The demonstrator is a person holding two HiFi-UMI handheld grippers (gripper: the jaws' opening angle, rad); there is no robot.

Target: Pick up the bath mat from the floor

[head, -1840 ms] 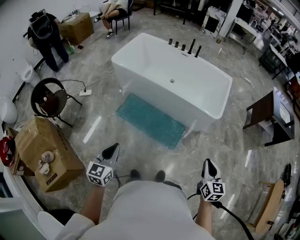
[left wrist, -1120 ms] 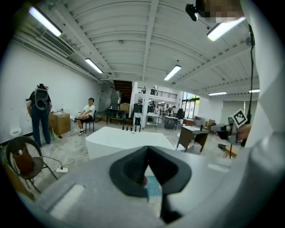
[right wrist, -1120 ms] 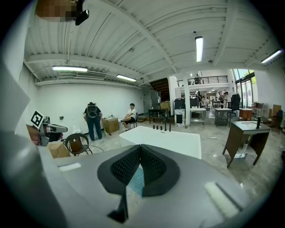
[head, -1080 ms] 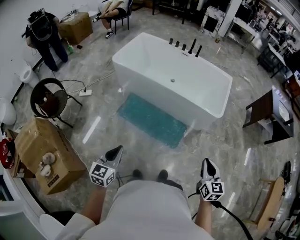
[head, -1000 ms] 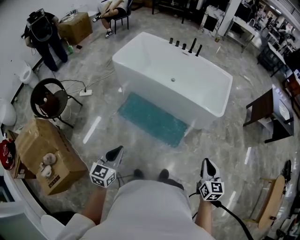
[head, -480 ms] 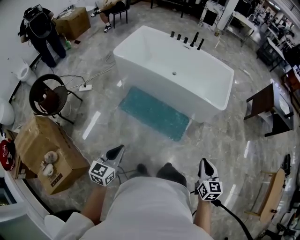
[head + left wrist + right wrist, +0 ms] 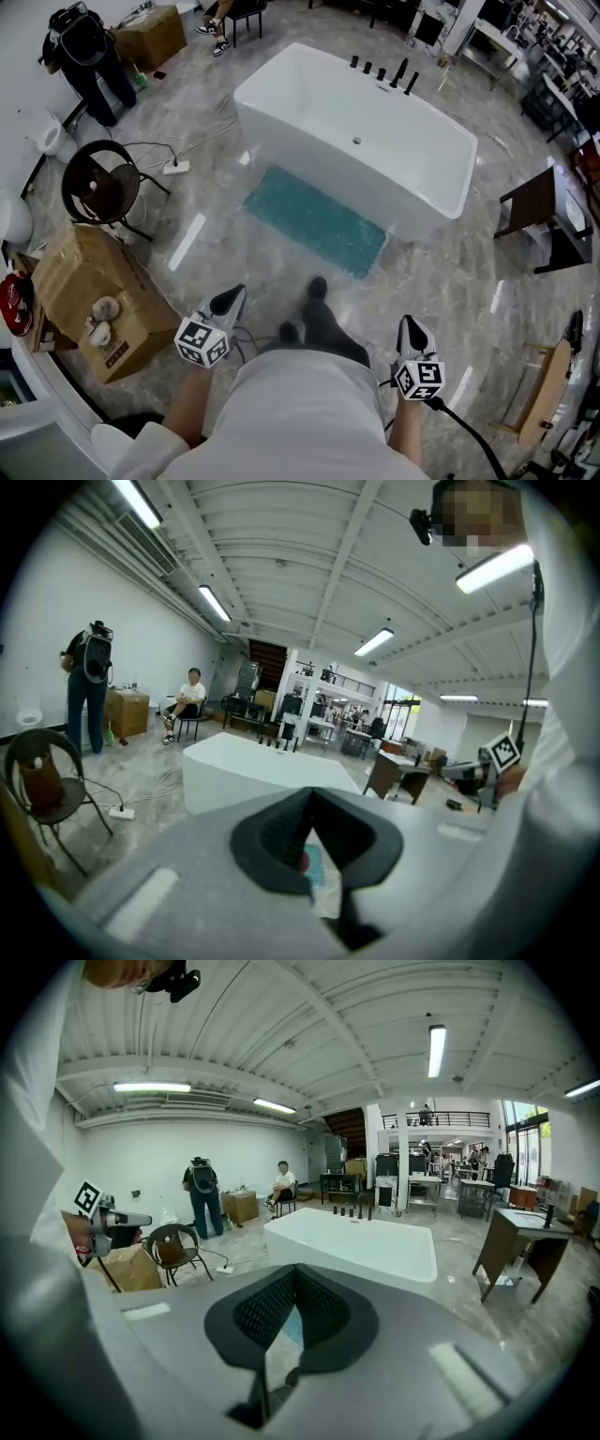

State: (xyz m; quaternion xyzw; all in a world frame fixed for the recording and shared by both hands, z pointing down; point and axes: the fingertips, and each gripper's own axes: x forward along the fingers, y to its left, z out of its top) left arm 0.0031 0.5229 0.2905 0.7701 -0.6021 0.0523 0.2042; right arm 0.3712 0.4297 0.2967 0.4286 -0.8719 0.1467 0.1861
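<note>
While the head view shows the bath mat (image 7: 317, 220) flat on the floor beside the bathtub (image 7: 281, 139), gripper views show only a sliver. Left gripper (image 7: 228, 300) and right gripper (image 7: 412, 328): jaws closed, empty.

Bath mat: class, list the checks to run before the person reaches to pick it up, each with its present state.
1. Bath mat in view, flat beside the bathtub: ok.
2. Mat's top free of objects: ok.
3. Left gripper open to grasp: not ok, shut and empty.
4. Right gripper open: not ok, shut and empty.
5. Grippers near the mat: not ok, both well short.
6. Mat's far edge free of the tub: cannot tell.
</note>
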